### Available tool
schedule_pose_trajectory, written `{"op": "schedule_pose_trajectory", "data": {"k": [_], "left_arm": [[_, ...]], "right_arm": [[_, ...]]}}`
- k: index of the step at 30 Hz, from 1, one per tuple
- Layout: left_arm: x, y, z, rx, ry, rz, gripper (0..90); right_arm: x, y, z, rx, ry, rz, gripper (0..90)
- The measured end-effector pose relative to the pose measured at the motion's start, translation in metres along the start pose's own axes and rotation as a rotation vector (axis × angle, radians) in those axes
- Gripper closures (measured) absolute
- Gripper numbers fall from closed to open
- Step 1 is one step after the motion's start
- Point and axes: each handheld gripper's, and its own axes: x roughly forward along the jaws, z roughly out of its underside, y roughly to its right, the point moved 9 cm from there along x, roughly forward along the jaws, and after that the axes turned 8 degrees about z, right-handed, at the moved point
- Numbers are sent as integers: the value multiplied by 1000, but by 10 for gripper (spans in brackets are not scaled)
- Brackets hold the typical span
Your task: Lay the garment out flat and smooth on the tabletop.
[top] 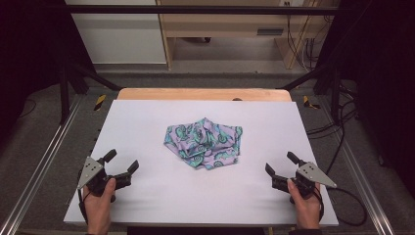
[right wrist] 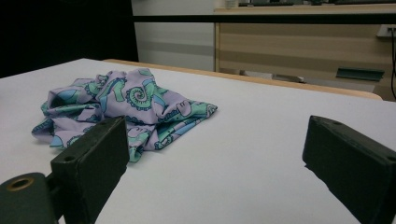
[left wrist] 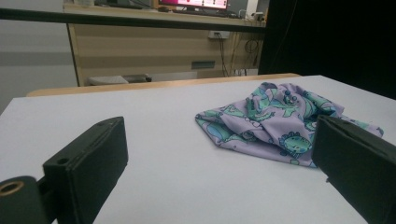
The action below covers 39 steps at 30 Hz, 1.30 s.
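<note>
1. Nearest the bottom edge of the high view: two hands, the left hand (top: 99, 208) at the near left corner of the table (top: 147, 127), the right hand (top: 307, 208) at the near right corner.
2. In the left hand, the left gripper (top: 122, 162), jaws spread wide with nothing between them, resting low over the bare white tabletop and angled inward toward the middle.
3. In the right hand, the right gripper (top: 280, 164), jaws likewise spread wide and holding nothing, angled inward from the other side; a black cable (top: 350, 205) trailing off the table's right edge behind it.
4. On top of each gripper, a grey three-cornered plate.
5. Farther in, about the middle of the table and between the two grippers, well apart from both: a crumpled cloth (top: 205, 143), lilac with a teal and blue pattern, bunched in loose folds and lying flat on the white surface.
6. Seen from the left gripper view, the cloth (left wrist: 275, 119) ahead and to the right, partly behind the right-hand jaw; from the right gripper view, the cloth (right wrist: 126, 105) ahead and to the left, partly behind the left-hand jaw.
7. Beyond the cloth, the far edge of the table with a strip of bare wood (top: 203, 94).
8. Farthest off, a grey floor, a wooden cabinet (top: 225, 29) and a white panel beside it.
</note>
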Motion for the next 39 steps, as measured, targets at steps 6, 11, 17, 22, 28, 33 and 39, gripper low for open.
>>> {"op": "schedule_pose_trajectory", "data": {"k": [6, 11, 17, 22, 28, 33, 39], "left_arm": [[0, 1, 2, 3, -13, -5, 40], [1, 2, 2, 9, -19, -6, 39], [7, 2, 18, -2, -142, -18, 44], [11, 12, 20, 45, -186, -26, 44], [24, 30, 23, 67, -276, 5, 74], [34, 36, 28, 73, -377, 30, 155], [62, 45, 30, 74, -463, 113, 218]], "right_arm": [[0, 1, 3, 14, -33, 2, 75], [1, 0, 4, 13, -54, 6, 70], [1, -2, 8, 9, -102, 0, 60], [2, -7, 12, -18, -159, -15, 76], [3, -20, 23, -65, -271, -37, 142], [10, -33, 25, -95, -364, -78, 247], [34, -62, 20, -127, -445, -164, 374]]}}
